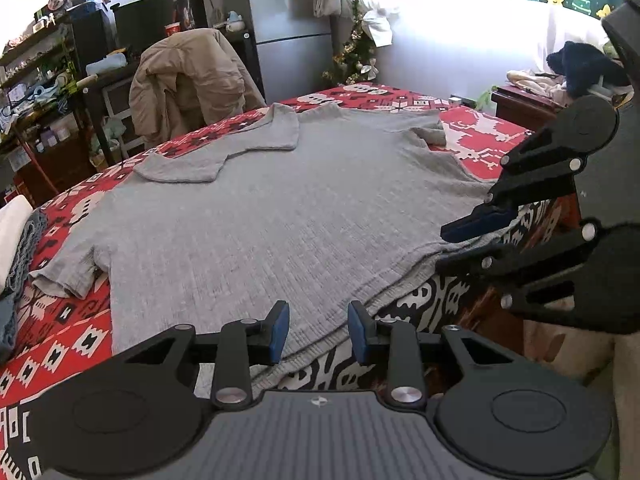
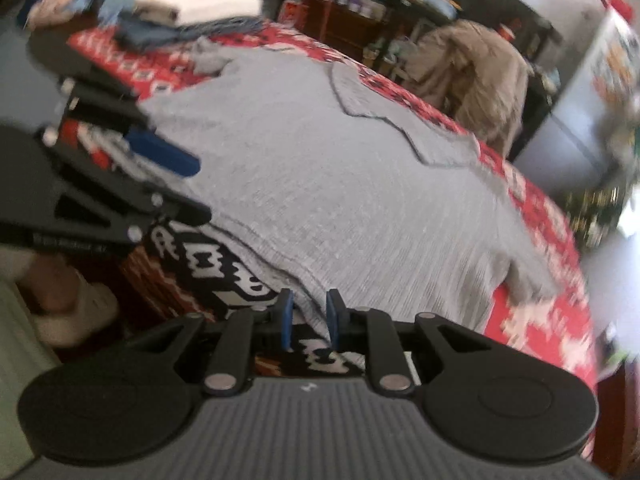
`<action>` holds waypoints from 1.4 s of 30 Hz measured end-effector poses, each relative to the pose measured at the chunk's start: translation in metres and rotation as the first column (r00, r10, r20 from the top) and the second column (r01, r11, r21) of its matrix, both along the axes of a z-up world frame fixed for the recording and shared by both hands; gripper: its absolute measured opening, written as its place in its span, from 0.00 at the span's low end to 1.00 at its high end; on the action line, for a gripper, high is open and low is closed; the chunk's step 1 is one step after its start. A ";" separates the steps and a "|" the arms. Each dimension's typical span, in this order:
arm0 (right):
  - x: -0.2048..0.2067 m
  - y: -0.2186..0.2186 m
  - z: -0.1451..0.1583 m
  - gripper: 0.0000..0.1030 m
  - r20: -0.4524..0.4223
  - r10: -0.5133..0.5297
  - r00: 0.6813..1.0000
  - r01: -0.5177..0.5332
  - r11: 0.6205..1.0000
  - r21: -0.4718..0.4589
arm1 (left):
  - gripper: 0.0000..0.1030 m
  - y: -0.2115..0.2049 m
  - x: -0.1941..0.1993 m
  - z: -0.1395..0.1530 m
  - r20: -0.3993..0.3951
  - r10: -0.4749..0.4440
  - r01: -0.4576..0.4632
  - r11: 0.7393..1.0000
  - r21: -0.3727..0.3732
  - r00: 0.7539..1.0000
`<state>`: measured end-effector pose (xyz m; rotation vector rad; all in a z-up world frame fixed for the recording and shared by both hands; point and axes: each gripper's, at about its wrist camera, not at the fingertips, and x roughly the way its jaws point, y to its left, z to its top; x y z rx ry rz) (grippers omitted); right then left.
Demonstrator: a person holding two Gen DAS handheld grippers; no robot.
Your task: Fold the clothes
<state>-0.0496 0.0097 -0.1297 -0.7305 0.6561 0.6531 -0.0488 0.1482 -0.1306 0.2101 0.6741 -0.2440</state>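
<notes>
A grey short-sleeved shirt (image 1: 260,216) lies spread flat on a bed with a red, white and black patterned blanket (image 1: 80,328). Its collar points to the far side and its hem (image 2: 280,268) runs along the near edge. My left gripper (image 1: 319,332) sits low over the hem, jaws apart, blue pads (image 1: 280,330) clear of the cloth. My right gripper (image 2: 309,320) is at the hem's right corner, seen from the side as the right gripper (image 1: 444,247) in the left wrist view. Its pads stand a narrow gap apart with the hem edge between them, not pinched. The right wrist view, blurred, shows the left gripper (image 2: 188,184) at the left.
Folded clothes (image 2: 192,4) are stacked at the shirt's left on the bed. A chair with a beige jacket (image 1: 188,80), shelves and a fridge (image 1: 292,32) stand beyond. A wooden nightstand (image 1: 528,104) is at the right. A person's slippered foot (image 2: 76,312) is beside the bed.
</notes>
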 end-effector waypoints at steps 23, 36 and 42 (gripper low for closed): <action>-0.021 0.019 -0.031 0.18 0.206 0.347 0.915 -0.251 0.889 -0.384 | 0.31 -0.012 -0.005 -0.003 0.033 -0.058 0.057 0.998 0.040 0.998; -0.011 0.008 0.002 0.01 0.169 0.263 0.950 -0.225 0.951 -0.213 | 0.11 -0.045 -0.006 -0.017 0.121 -0.124 0.090 0.963 0.255 0.985; -0.022 0.007 -0.005 0.01 0.143 0.283 0.948 -0.246 0.942 -0.227 | 0.03 -0.047 -0.021 -0.016 0.144 -0.196 0.138 0.931 0.338 0.970</action>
